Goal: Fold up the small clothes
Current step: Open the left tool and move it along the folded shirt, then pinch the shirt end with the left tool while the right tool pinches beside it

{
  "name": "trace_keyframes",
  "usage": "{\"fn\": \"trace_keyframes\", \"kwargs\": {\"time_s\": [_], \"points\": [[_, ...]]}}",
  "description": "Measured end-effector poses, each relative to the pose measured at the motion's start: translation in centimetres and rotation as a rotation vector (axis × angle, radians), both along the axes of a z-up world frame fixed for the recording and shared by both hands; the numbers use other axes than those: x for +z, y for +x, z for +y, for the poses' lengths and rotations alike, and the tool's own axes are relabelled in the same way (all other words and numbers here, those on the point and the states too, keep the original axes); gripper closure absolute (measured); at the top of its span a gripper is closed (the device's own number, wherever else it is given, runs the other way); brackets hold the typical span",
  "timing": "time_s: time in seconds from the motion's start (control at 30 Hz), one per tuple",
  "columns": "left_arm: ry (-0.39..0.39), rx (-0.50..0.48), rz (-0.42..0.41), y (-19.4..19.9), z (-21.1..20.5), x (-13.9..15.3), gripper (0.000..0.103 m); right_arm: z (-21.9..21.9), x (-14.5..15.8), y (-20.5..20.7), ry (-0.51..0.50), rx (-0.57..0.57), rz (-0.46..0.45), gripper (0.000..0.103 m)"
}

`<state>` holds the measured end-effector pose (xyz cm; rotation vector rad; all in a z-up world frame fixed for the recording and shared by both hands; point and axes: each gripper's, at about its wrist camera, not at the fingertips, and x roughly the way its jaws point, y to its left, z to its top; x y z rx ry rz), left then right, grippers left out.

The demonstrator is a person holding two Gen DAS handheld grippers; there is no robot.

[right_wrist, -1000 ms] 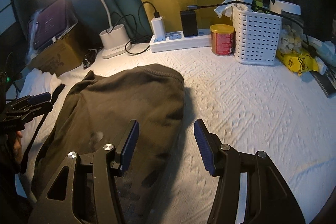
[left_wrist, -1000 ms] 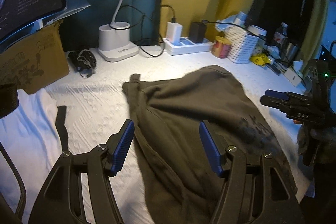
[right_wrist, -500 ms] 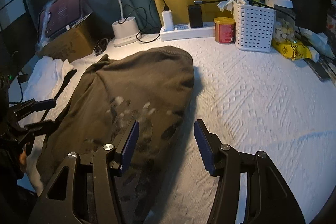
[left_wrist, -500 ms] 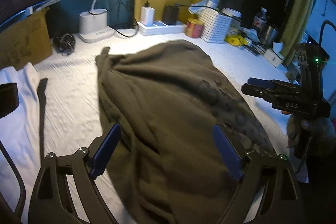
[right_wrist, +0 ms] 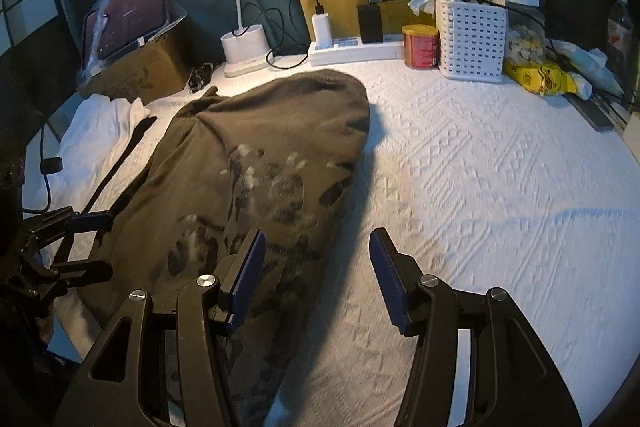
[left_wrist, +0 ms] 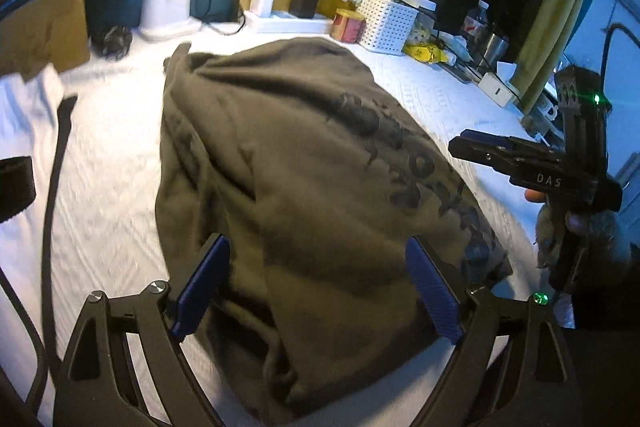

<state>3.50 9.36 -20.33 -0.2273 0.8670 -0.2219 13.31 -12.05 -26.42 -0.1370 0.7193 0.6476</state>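
While the olive shirt (left_wrist: 304, 187) is lying spread over the middle of the white table cover (right_wrist: 500, 187), its printed side facing up, the left gripper (left_wrist: 316, 287) is hovering above the shirt's near end with its jaws released and wide apart, the blue pads (left_wrist: 204, 283) pressing on nothing. The right gripper (right_wrist: 316, 275) is also hanging released, gripping nothing, over the shirt's right edge. A white cloth (right_wrist: 96, 123) is lying at the left edge. A lamp (right_wrist: 240, 43), power strip (right_wrist: 356, 49), red can (right_wrist: 420, 45) and white basket (right_wrist: 470, 35) are standing along the far edge.
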Motion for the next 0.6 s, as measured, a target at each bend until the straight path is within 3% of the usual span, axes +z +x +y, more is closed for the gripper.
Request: {"fn": "trace_keyframes", "kwargs": {"time_s": [0.07,0.2,0.3,0.4,0.6], "points": [[-0.015,0.003,0.009,-0.6,0.2,-0.5,0.015,-0.1,-0.5,-0.5,-0.004,0.003,0.006,0.046],[-0.021,-0.004,0.018,-1.3,0.1,-1.1,0.035,-0.4,-1.5,-1.6,-0.011,0.002,0.021,0.046],[-0.002,0.005,0.009,-1.6,0.2,-1.4,0.058,-0.7,-1.8,-2.1,-0.012,-0.004,0.024,0.046],[0.025,0.000,-0.026,-2.2,0.1,-0.7,0.094,-0.9,-2.0,-2.6,-0.011,-0.006,0.026,0.046],[0.062,0.007,-0.099,-3.5,0.6,1.6,0.096,-1.2,-2.3,-3.4,-0.009,-0.009,0.030,0.046]]}}
